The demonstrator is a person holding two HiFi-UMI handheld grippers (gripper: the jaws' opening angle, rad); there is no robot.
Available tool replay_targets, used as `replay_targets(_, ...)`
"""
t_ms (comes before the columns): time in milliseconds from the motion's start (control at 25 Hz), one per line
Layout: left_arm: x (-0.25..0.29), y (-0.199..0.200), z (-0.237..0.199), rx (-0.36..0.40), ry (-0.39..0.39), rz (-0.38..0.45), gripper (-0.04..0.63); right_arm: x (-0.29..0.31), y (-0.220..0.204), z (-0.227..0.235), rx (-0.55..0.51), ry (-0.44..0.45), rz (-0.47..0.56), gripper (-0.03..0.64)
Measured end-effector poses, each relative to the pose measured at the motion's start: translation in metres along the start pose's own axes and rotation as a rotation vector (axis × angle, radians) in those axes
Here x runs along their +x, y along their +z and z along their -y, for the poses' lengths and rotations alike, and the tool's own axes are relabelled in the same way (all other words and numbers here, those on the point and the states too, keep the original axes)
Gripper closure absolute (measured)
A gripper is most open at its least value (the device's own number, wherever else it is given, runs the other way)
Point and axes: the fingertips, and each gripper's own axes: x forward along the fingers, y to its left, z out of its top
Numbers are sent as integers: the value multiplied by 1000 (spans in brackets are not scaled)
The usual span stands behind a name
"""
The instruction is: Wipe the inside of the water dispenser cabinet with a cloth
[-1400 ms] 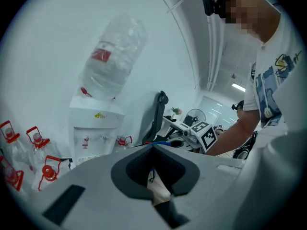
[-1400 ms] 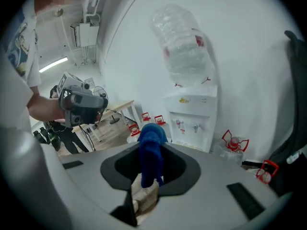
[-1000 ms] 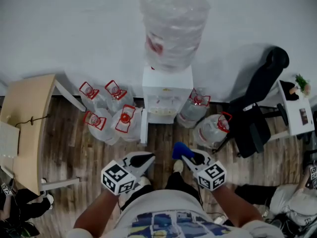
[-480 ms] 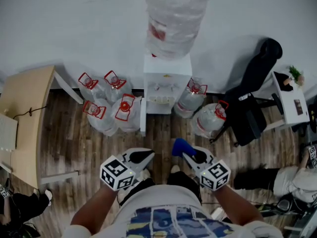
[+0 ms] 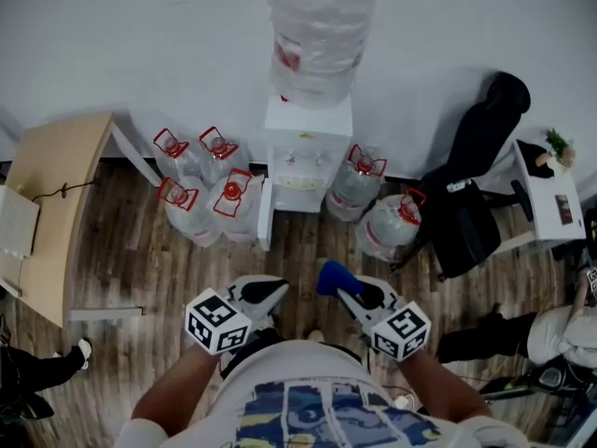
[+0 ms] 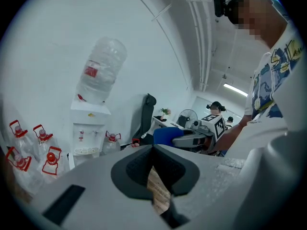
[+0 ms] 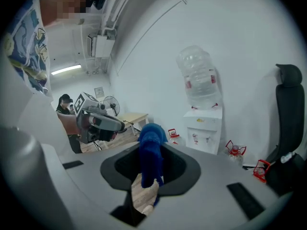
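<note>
The white water dispenser [image 5: 306, 152] stands against the wall with a big clear bottle [image 5: 312, 35] on top. A white panel [image 5: 264, 215] juts out at its lower left like an open cabinet door. Both grippers hover over the wood floor well short of the dispenser. My left gripper [image 5: 273, 293] is shut with nothing in it. My right gripper [image 5: 338, 286] is shut on a blue cloth [image 5: 329, 277], which bunches up between the jaws in the right gripper view [image 7: 150, 153]. The left gripper view shows the dispenser [image 6: 88, 128] far off and the cloth [image 6: 167, 135].
Several water jugs with red handles crowd the floor to the dispenser's left [image 5: 201, 199] and right [image 5: 378, 211]. A black office chair [image 5: 474, 199] and a white side table [image 5: 550, 194] stand at the right. A wooden desk [image 5: 51, 217] is at the left.
The head view has drifted slightly, so the dispenser sits a little higher in frame. Both grippers keep much the same pose, and the cloth stays in the right one.
</note>
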Motion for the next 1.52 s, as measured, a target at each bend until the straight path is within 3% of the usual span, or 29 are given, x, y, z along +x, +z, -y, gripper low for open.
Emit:
replay_targets(680,38,-42,101,-48,105,23,592,-100,-52,0,-10,90,8,532)
replay_targets(1520,63,-64,178,-15,107,-27,592,-152,-88,3,38,112,61,532)
